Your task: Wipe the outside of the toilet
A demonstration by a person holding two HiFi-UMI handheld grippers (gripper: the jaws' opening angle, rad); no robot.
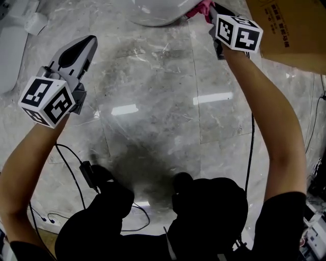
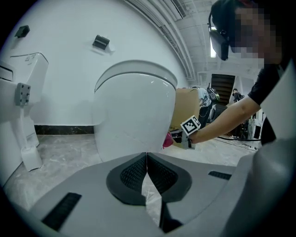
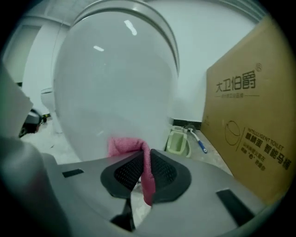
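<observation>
Two grippers out, only one working.

Right gripper (image 3: 145,162): jaws clamped on a pink cloth (image 3: 125,144). One strip hangs down through the pinch and the bunched end folds forward over the left pad.

Left gripper (image 2: 146,157): jaws pressed together with nothing between them. It is held out over the marble floor (image 1: 158,107), well apart from the work.

Toilet (image 3: 115,78): directly ahead of my right jaws, its white curved side filling most of the right gripper view. In the head view its front edge (image 1: 153,12) is at the top of the frame, with my right gripper (image 1: 209,11) beside it on the right flank and the cloth (image 1: 198,9) between jaws and porcelain. The bunched end looks to be on or just off the surface; I cannot say which for certain.

The left gripper view shows the whole bowl (image 2: 134,111) standing tall, long axis upright, with the cloth (image 2: 167,140) low on its far side.

Judgement: the right hand is much the nearer and is the one to wipe. The surface lies forward and slightly left of the pinch. The next stroke calls for pushing the cloth flat against the shell and following its curve.

A cardboard box (image 3: 249,111) stands close on the right and a green brush holder (image 3: 178,141) sits behind. Room for the elbow that way looks tight.
</observation>
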